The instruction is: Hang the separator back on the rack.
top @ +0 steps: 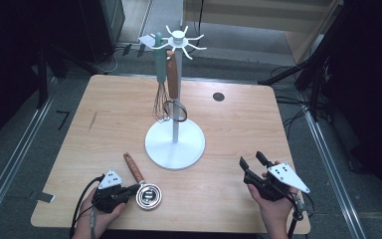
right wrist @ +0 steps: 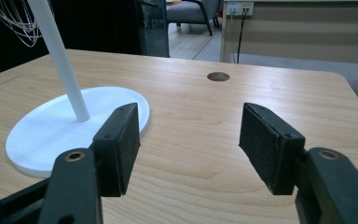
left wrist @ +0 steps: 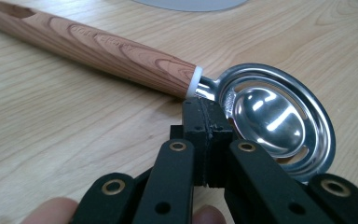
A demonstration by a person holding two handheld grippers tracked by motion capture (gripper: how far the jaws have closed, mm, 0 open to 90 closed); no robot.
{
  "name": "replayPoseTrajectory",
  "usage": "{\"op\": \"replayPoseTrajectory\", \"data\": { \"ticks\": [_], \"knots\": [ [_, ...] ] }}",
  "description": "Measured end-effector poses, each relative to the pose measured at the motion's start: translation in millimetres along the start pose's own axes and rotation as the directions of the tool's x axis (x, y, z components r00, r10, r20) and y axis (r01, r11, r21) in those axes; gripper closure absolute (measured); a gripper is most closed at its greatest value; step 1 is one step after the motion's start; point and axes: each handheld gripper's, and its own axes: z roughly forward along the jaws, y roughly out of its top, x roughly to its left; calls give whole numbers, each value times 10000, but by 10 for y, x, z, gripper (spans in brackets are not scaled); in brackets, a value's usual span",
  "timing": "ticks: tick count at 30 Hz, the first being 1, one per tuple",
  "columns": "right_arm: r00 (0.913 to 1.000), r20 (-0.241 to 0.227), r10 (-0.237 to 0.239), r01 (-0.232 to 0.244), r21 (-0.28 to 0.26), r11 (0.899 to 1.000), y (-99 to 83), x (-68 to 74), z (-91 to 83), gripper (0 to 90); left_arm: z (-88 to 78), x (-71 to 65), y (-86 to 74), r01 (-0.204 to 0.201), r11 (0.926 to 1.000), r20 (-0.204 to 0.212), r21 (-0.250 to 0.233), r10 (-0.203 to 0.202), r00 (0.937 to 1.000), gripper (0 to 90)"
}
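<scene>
A slotted metal spoon [top: 148, 195] with a wooden handle [top: 133, 168] lies flat on the wooden table [top: 229, 129] near the front edge. My left gripper [top: 137, 188] is shut, and its tips rest against the spoon's metal neck [left wrist: 209, 88], beside the white collar. The left gripper view shows nothing between the pads [left wrist: 200, 116]. The spoon's shiny bowl [left wrist: 270, 116] lies just right of them. My right gripper [top: 251, 159] hovers open at the front right and holds nothing. Its pads [right wrist: 121, 144] face the white stand's base [right wrist: 42, 135].
A white hook stand [top: 175, 144] rises mid-table. From its top hooks [top: 178, 37] hang a teal-handled whisk [top: 159, 64] and a wooden-handled utensil [top: 172, 74]. A round cable hole [top: 219, 96] sits at the back right. Dark floor and cables surround the table.
</scene>
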Motion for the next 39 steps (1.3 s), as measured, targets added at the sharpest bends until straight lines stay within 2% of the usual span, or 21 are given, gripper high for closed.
{"op": "replayPoseTrajectory", "data": {
  "ticks": [6,10,16,20,22,25,28,30,33,35,37,39],
  "knots": [
    [10000,45,69,-68,-21,10000,-13,-15,2,394,56,-85,17,-23,10000,276,10,22,9996,900],
    [10000,66,58,-58,51,10000,-26,-20,12,395,121,-157,39,134,9999,543,-24,-132,9984,900],
    [9999,66,87,-88,82,9999,-38,-24,24,395,207,-274,88,-47,10000,510,-33,48,9987,900],
    [10000,67,-27,26,107,9999,-44,-12,35,395,149,-233,102,-6,9996,554,-278,22,9985,899],
    [10000,39,14,-14,130,9999,-46,-6,38,395,71,-143,107,170,9986,388,-502,-151,9991,900],
    [10000,19,51,-51,146,9999,-48,-6,40,395,-46,43,113,360,9959,-327,-836,-388,9987,900],
    [10000,-10,-17,17,179,9998,-51,-4,46,395,-142,266,123,628,9903,-960,-1239,-750,9926,900],
    [10000,-28,0,1,183,9998,-52,9,52,395,-196,441,140,973,9830,-1319,-1558,-1183,9842,900],
    [9999,-105,-64,67,219,9997,-55,31,62,395,-213,620,164,1365,9757,-1561,-1714,-1637,9741,898],
    [9999,-104,-71,73,242,9997,-59,38,71,395,-186,710,177,1674,9707,-1516,-1721,-1940,9692,897],
    [9999,-160,-31,35,263,9996,-64,50,79,396,-139,746,197,1778,9702,-1430,-1647,-2018,9689,890],
    [9998,-178,-48,53,296,9995,-68,59,81,396,-79,774,234,1760,9732,-1393,-1478,-1967,9705,886]
  ]
}}
